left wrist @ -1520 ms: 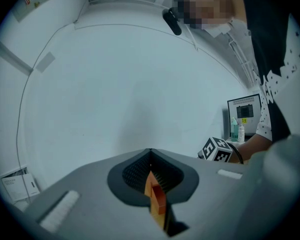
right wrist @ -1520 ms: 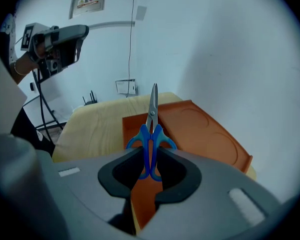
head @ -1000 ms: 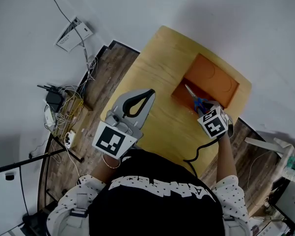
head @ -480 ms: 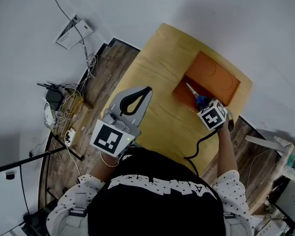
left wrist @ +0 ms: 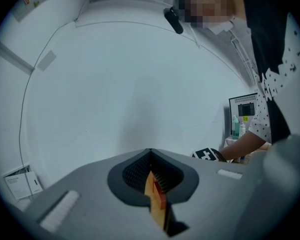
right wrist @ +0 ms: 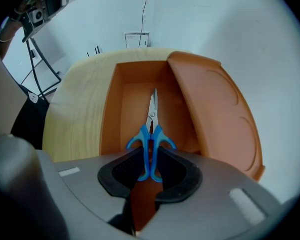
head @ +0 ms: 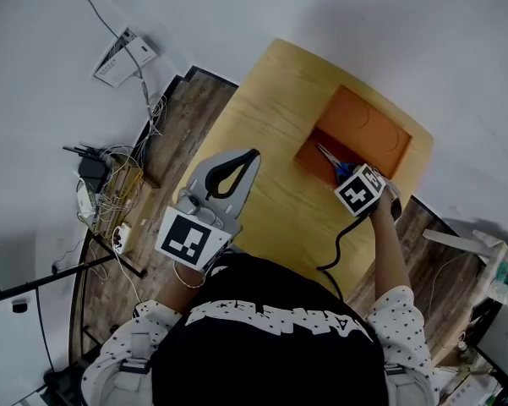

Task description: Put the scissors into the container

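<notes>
Blue-handled scissors (right wrist: 150,134) hang with their blades pointing into the open orange container (right wrist: 110,114). My right gripper (right wrist: 150,156) is shut on the handles. In the head view the scissors (head: 330,161) are above the near part of the container (head: 308,155), with the right gripper (head: 345,176) just behind them. The container's orange lid (head: 368,129) lies flipped open on the far side. My left gripper (head: 252,157) is held up over the near left edge of the wooden table (head: 270,117), shut with nothing in it. Its view shows only a white wall beyond its jaws (left wrist: 150,151).
A black cable (head: 342,244) trails from the right gripper over the table's near edge. On the floor to the left lie a tangle of wires and small devices (head: 110,184) and a white box (head: 122,57). White walls close in on the table.
The right gripper has moved a little to the left and farther over the container with the scissors. The left gripper has barely shifted.
</notes>
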Tool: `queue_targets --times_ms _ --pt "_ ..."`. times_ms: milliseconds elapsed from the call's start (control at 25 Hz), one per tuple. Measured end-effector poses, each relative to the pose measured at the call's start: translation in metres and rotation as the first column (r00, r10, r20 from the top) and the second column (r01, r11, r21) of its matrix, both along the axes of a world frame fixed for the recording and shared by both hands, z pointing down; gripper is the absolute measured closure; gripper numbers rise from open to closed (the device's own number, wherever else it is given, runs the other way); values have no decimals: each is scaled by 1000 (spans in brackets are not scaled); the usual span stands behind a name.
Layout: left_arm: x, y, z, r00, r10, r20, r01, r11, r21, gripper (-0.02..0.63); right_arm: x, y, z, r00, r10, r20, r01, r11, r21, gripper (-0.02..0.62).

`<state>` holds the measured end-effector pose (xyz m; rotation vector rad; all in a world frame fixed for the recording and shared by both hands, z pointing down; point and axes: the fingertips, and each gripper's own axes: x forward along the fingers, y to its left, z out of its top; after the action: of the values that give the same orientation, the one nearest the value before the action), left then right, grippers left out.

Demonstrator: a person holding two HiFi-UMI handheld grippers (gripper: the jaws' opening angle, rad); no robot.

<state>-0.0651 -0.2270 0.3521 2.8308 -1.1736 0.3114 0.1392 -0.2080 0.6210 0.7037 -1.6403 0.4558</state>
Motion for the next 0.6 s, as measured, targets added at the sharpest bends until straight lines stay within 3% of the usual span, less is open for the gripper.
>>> queue_targets --times_ms 600 --pt "-1 -4 -5 1000 -4 -24 5 999 37 606 0 0 2 998 -27 -51 25 999 -42 496"
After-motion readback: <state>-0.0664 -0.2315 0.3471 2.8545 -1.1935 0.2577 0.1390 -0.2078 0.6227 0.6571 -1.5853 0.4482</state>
